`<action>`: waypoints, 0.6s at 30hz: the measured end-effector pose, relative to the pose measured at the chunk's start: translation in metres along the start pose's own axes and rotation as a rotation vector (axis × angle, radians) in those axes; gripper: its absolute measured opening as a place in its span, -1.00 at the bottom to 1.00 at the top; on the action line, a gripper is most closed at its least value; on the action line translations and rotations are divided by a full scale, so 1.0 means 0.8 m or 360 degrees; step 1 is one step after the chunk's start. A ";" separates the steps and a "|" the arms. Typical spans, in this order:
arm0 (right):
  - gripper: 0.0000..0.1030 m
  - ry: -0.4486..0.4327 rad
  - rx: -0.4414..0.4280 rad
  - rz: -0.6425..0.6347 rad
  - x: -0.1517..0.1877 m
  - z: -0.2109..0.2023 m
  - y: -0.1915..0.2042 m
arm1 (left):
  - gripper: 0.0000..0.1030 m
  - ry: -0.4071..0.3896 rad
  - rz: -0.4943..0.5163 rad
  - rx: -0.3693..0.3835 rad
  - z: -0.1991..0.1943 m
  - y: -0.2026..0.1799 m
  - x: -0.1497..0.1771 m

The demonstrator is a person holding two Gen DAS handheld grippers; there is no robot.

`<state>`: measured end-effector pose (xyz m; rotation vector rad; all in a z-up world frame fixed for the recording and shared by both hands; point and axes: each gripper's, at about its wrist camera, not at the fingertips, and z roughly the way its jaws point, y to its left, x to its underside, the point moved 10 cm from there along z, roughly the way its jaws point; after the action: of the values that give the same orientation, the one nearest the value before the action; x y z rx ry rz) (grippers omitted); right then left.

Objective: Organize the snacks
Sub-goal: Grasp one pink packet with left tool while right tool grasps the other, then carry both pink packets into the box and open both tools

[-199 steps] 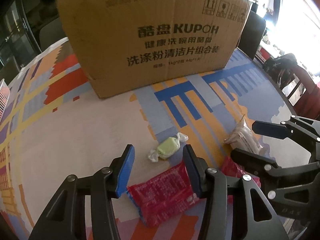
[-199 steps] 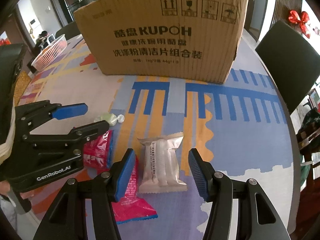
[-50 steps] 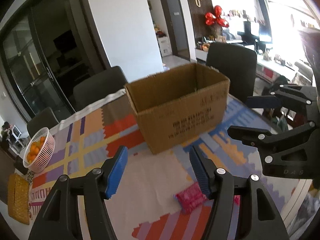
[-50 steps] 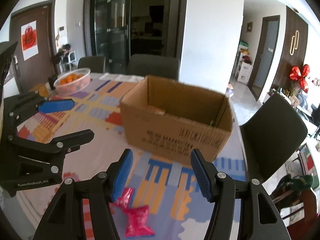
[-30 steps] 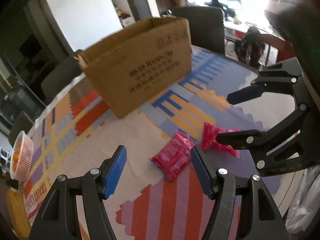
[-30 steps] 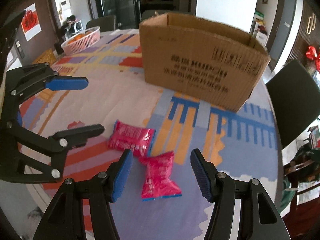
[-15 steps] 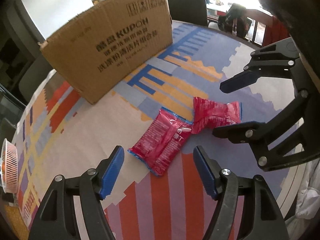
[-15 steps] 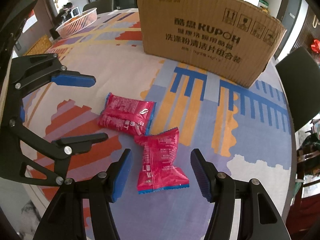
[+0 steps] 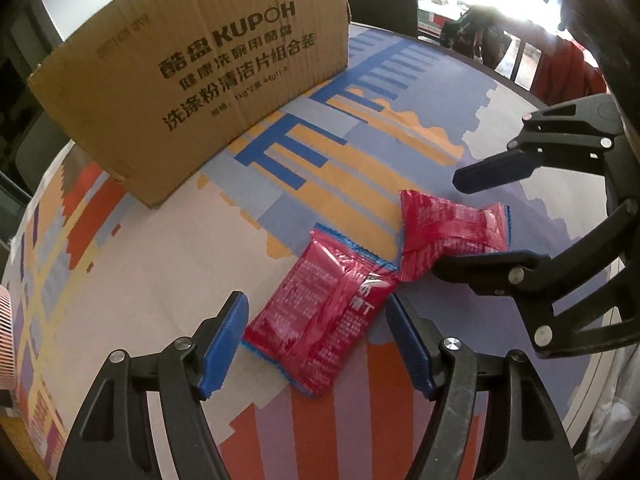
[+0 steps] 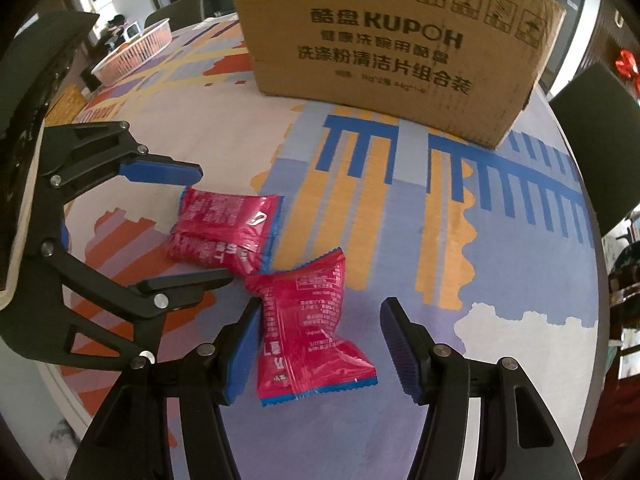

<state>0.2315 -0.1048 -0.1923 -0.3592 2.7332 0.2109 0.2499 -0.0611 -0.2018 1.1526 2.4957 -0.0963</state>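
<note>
Through my left wrist camera, my left gripper (image 9: 318,340) hangs low over the round table (image 9: 400,420), its blue-padded fingers spread wide and holding nothing. A red snack packet (image 9: 324,312) lies flat on the patterned tablecloth right between those pads, just beside each without being pinched; I cannot tell whether the left pad touches its edge. A second red packet (image 9: 452,232) lies just past it to the right, its corner meeting or overlapping the first one's far corner. My right gripper (image 9: 448,226) comes in from the right side with its fingers parted around that second packet, one pad above it and the other along its near edge. Behind them stands the cardboard box (image 9: 208,72), printed side toward me, well apart from both packets. Through my right wrist camera, my right gripper (image 10: 318,344) is likewise spread open and empty, with the second packet (image 10: 312,332) lying between its pads, the left pad just beside the packet's edge. The first packet (image 10: 224,234) sits farther off to the left, framed by the parted fingers of my left gripper (image 10: 212,226). The box (image 10: 392,48) stands at the far side of the table (image 10: 520,264), and a pale basket (image 10: 136,52) rests near the far left rim.
</note>
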 end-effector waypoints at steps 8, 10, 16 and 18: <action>-0.06 -0.0013 0.0003 0.0051 0.001 0.002 -0.017 | 0.06 0.0023 -0.0085 0.0068 0.009 -0.002 -0.006; -0.10 -0.0022 -0.0002 0.0044 0.001 0.001 -0.016 | -0.08 0.0041 -0.0127 0.0097 0.011 -0.004 -0.007; -0.25 -0.0056 -0.0034 0.0027 0.005 -0.003 -0.010 | -0.19 0.0048 -0.0237 0.0084 0.008 -0.008 -0.003; -0.26 -0.0063 -0.0037 0.0033 0.005 -0.005 -0.010 | -0.20 0.0041 -0.0309 0.0089 0.006 -0.008 -0.001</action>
<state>0.2288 -0.1143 -0.1914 -0.3296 2.6983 0.2531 0.2471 -0.0667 -0.2068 0.9347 2.6375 -0.2064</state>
